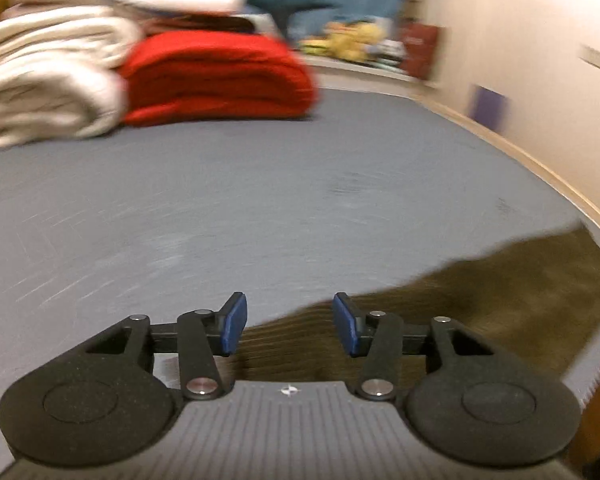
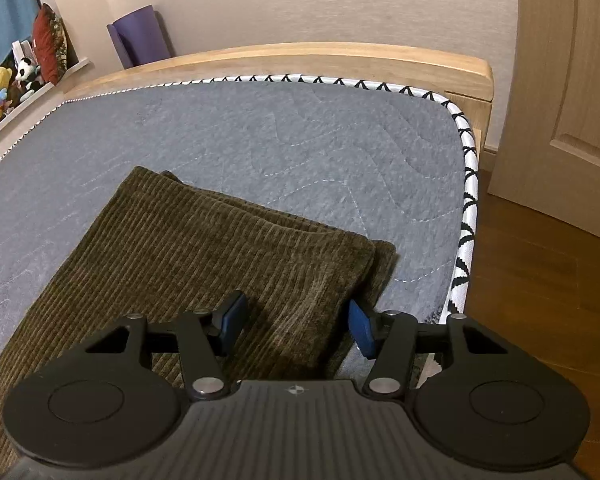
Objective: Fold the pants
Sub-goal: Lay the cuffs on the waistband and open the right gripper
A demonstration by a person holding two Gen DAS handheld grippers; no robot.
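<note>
The olive corduroy pants (image 2: 204,256) lie flat on the grey mattress (image 2: 300,136), legs stacked one on the other, hems toward the centre of the right wrist view and close to the mattress's piped edge at right. The main risk, as I judge it, is a pinch that takes only the top leg: the lower layer peeks out along the right side, so a shallow grab there would drag the layers apart and skew the fold. The heavy blur in the left view suggests fast motion, which could overshoot the cloth.

The right gripper (image 2: 294,326) hangs low over the pants, angled down and forward, fingers wide apart and holding nothing. The left gripper (image 1: 288,324) points across the mattress toward the red folded blanket (image 1: 220,76) at upper left, fingers also spread wide and empty, the pants' edge (image 1: 500,284) beneath it at lower right
</note>
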